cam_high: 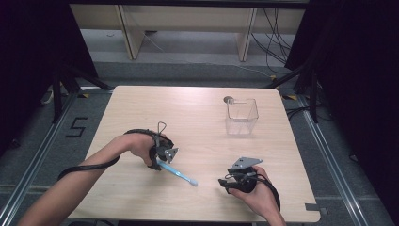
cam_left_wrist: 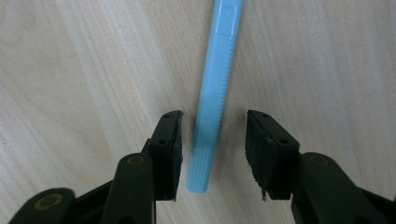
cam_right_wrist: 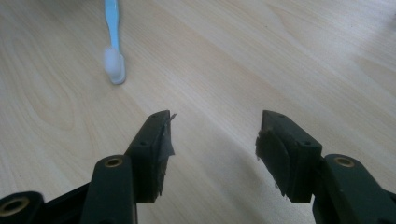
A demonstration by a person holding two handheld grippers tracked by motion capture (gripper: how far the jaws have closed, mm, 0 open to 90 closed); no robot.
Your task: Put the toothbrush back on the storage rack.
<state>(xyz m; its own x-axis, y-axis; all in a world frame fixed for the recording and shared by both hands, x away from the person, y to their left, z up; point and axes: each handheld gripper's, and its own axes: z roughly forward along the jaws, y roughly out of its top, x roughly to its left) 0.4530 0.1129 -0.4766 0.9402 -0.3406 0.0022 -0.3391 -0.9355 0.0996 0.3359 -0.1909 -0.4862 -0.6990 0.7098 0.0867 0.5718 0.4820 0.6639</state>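
Straddling the blue toothbrush (cam_left_wrist: 212,107) with my left gripper (cam_left_wrist: 212,140) — jaws about half open, handle end between the pads, neither pad pressing on it.

Lying flat on the pale wooden table (cam_high: 141,197), the toothbrush has its bristle end pointing toward my right gripper (cam_right_wrist: 215,140), which hovers with jaws wide and empty — bare wood all round it. A clear plastic box (cam_high: 241,115) stands well apart near the far edge; grey floor and dark curtains surround the table.

The table (cam_high: 197,122) is pale wood-grain laminate, smooth with a soft sheen. At its 1 o'clock stands a clear, glossy plastic container (cam_high: 242,116). The toothbrush (cam_left_wrist: 214,98) is light blue plastic, finely ribbed along its handle. The gripper pads (cam_right_wrist: 285,154) look matt black, frayed.
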